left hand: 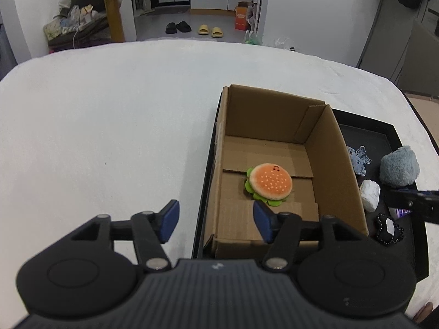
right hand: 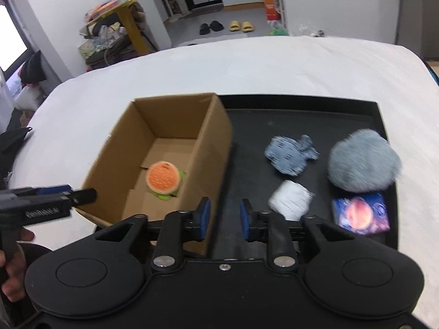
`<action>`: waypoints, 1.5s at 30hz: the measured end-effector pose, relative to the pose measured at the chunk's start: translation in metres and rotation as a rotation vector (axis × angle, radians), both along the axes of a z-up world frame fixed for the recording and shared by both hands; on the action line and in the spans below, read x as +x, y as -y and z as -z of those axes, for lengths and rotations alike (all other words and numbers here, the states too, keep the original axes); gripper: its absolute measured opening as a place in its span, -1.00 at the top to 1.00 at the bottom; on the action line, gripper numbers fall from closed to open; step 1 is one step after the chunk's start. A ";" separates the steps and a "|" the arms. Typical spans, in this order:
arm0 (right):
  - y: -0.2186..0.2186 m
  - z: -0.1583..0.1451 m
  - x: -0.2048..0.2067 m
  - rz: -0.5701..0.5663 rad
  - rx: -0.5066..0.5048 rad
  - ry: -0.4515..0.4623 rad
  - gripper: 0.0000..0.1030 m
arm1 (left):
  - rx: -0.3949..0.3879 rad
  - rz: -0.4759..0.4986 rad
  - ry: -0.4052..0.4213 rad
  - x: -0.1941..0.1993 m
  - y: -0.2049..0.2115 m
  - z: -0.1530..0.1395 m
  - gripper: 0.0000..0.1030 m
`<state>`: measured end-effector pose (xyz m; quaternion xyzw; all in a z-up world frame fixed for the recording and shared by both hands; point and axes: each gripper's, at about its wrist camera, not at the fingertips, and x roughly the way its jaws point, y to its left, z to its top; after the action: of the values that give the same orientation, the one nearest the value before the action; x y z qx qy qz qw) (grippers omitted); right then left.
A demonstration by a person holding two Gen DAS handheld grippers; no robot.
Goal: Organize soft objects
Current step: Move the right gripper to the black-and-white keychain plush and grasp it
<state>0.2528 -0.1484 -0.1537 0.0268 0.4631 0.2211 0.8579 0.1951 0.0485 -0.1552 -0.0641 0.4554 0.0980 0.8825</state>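
A plush burger (left hand: 269, 182) lies on the floor of an open cardboard box (left hand: 337, 161), which stands at the left end of a black tray (right hand: 301, 101). The burger also shows in the right wrist view (right hand: 162, 176). On the tray right of the box (right hand: 216, 148) lie a blue patterned plush (right hand: 290, 154), a grey fluffy ball (right hand: 363, 161), a white soft lump (right hand: 290, 198) and a small space-print packet (right hand: 361, 213). My left gripper (left hand: 215, 220) is open and empty over the box's near left corner. My right gripper (right hand: 225, 218) is open and empty above the tray, just left of the white lump.
The tray sits on a white cloth-covered table (left hand: 109, 126). A small black-and-white item (left hand: 389, 229) lies on the tray's near part. The right gripper's tip (left hand: 411, 198) reaches in at the tray's right. Beyond the table are slippers, a yellow table and clutter.
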 end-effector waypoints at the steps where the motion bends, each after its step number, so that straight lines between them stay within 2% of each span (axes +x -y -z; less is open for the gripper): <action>1: 0.005 0.001 -0.001 0.005 -0.006 0.000 0.31 | -0.003 0.004 -0.006 0.001 0.000 0.000 -0.20; 6: 0.023 0.012 -0.005 0.039 -0.026 -0.017 0.20 | 0.023 0.025 -0.033 0.008 0.006 0.001 -0.29; 11: 0.038 0.023 -0.005 0.088 -0.056 -0.028 -0.17 | 0.070 0.040 -0.044 0.016 0.012 0.000 -0.47; 15: 0.050 0.033 -0.002 0.129 -0.058 -0.046 -0.21 | 0.102 0.065 -0.044 0.022 0.016 0.000 -0.50; 19: 0.056 0.042 0.000 0.152 -0.059 -0.064 -0.54 | 0.138 0.074 -0.029 0.029 0.019 0.000 -0.58; 20: 0.058 0.045 0.001 0.163 -0.067 -0.063 -0.56 | 0.139 0.081 -0.028 0.030 0.020 0.001 -0.61; 26: 0.064 0.056 0.008 0.200 -0.090 -0.094 -0.58 | 0.192 0.099 -0.051 0.035 0.028 0.012 -0.64; 39: 0.058 0.083 0.019 0.186 -0.178 -0.150 -0.58 | 0.211 0.113 -0.047 0.034 0.034 0.014 -0.64; 42: 0.057 0.090 0.020 0.176 -0.189 -0.172 -0.31 | 0.226 0.120 -0.047 0.033 0.037 0.015 -0.64; 44: 0.055 0.093 0.020 0.176 -0.205 -0.182 -0.05 | 0.232 0.123 -0.044 0.033 0.038 0.014 -0.64; 45: 0.053 0.092 0.018 0.173 -0.228 -0.165 -0.02 | 0.234 0.122 -0.044 0.033 0.038 0.014 -0.64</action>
<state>0.2713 -0.2018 -0.2460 -0.0130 0.5501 0.0894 0.8302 0.2277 0.0106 -0.1694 0.0694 0.4632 0.0983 0.8780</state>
